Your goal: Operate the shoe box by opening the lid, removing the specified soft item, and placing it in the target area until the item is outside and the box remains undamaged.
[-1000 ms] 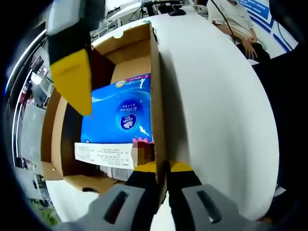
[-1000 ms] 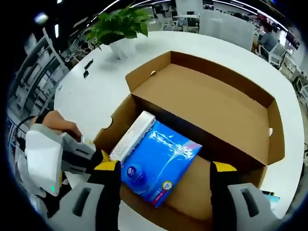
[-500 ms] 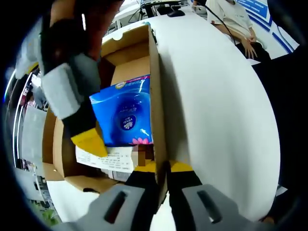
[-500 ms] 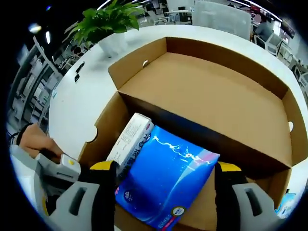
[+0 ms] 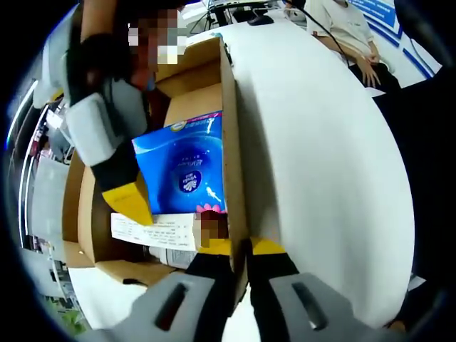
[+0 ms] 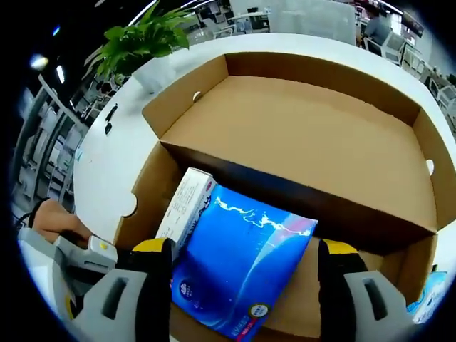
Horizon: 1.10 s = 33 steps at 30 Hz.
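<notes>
A brown cardboard shoe box (image 5: 229, 107) lies open on the white table, its lid (image 6: 299, 135) folded flat behind it. Inside it a blue soft tissue pack (image 6: 242, 256) (image 5: 187, 171) lies beside a white printed carton (image 6: 187, 206) (image 5: 153, 229). My left gripper (image 5: 240, 246) is shut on the box's near side wall. My right gripper (image 6: 246, 260) is open low over the box, its jaws straddling the blue pack without touching it. In the left gripper view one yellow fingertip (image 5: 130, 203) of the right gripper hangs at the pack's left edge.
The white round table (image 5: 320, 142) stretches to the right of the box. A person sits at its far edge (image 5: 349, 28). A potted plant (image 6: 142, 39) stands beyond the lid. A hand (image 6: 50, 217) holds the left gripper at the box's corner.
My right gripper has come down into the box and closer to the blue pack, still open. The left gripper keeps its hold on the wall; box and pack have not moved.
</notes>
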### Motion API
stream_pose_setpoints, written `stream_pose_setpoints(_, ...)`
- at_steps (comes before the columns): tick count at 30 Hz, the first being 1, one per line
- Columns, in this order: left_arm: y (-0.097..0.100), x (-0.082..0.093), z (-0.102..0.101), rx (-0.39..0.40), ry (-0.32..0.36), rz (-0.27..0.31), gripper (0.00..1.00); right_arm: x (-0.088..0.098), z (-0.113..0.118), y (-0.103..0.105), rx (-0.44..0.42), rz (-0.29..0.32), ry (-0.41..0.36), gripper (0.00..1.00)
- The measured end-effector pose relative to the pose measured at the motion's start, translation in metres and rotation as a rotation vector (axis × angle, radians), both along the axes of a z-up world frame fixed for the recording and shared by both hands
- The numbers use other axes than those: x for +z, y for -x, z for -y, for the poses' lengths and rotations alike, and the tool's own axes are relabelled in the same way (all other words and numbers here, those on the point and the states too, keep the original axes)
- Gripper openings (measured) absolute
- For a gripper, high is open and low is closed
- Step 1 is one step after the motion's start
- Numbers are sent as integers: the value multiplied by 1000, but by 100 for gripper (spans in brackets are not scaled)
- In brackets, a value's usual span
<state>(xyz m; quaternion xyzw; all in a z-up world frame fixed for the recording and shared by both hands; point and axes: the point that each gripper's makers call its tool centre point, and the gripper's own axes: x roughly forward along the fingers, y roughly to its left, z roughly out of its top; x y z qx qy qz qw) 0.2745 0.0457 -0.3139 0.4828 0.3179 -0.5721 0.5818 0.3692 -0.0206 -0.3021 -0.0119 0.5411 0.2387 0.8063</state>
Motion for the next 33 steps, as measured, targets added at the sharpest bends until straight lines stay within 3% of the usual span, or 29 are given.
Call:
stream_pose_setpoints(4,0,0,0,-1,1,0,5,5,6,5,11,1,4,82)
stream_pose_setpoints(17,-1,0,0,0,2,1,5,-19,-4,4,12,-30,36,77)
stream_pose_setpoints(33,-1,0,0,6,0,-1,5,-21,-1,0,17,10,38,75)
